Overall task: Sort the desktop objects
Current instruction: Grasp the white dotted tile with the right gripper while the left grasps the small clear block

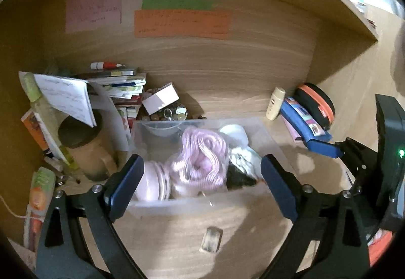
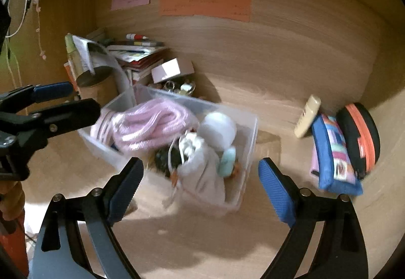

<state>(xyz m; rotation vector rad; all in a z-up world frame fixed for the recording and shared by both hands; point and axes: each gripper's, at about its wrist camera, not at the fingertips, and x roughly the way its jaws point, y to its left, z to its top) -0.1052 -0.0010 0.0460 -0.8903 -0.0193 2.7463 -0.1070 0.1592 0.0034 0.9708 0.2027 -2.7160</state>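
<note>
A clear plastic bin (image 1: 192, 205) sits mid-desk, full of things: a coiled pink rope (image 1: 200, 154), pink round cases (image 1: 152, 185), white cloth items (image 1: 240, 149) and a dark object. My left gripper (image 1: 200, 187) is open and empty above the bin's near edge. My right gripper (image 2: 200, 187) is open and empty above the bin (image 2: 248, 132), where the pink rope (image 2: 149, 127), a white pouch (image 2: 205, 177) and a mint item (image 2: 227, 162) show. The left gripper also shows in the right wrist view (image 2: 58, 99). A small tan object (image 1: 211, 239) lies on the desk before the bin.
At back left stand a stack of books (image 1: 121, 86), a brown jar (image 1: 86, 147), a white box (image 1: 162, 99) and trinkets. At right lie a cream bottle (image 1: 274, 106), a blue pencil case (image 1: 306, 122) and a black-orange round case (image 1: 319, 104). Coloured notes (image 1: 182, 23) hang on the back panel.
</note>
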